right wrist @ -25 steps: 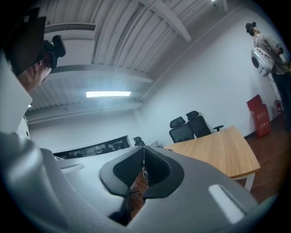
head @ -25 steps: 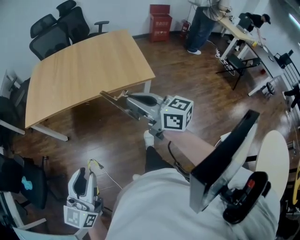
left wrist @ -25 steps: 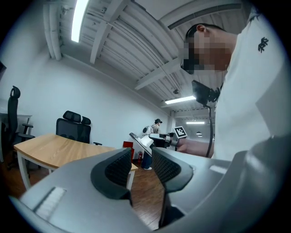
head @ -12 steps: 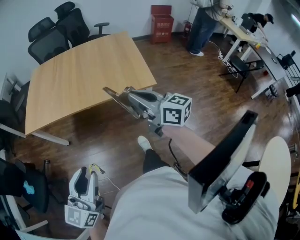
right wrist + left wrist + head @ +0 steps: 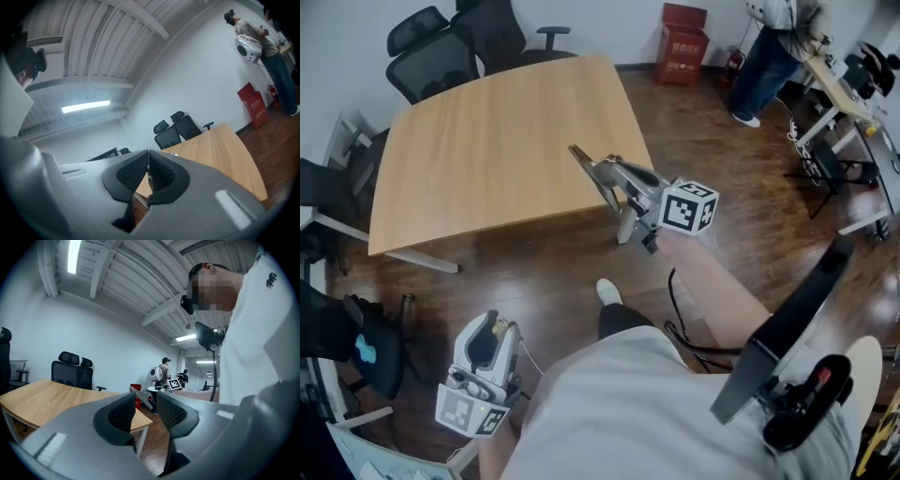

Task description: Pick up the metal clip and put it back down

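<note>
Near wood tabletop edge, R gripper's ribbed pads meet.

The light wooden worktop, its near edge curved, stands on white legs on a dark plank floor, black chairs behind it.

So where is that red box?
Head view, top, right of the middle: the red box stands on the floor against the wall, between the wooden table and a standing person.
</note>
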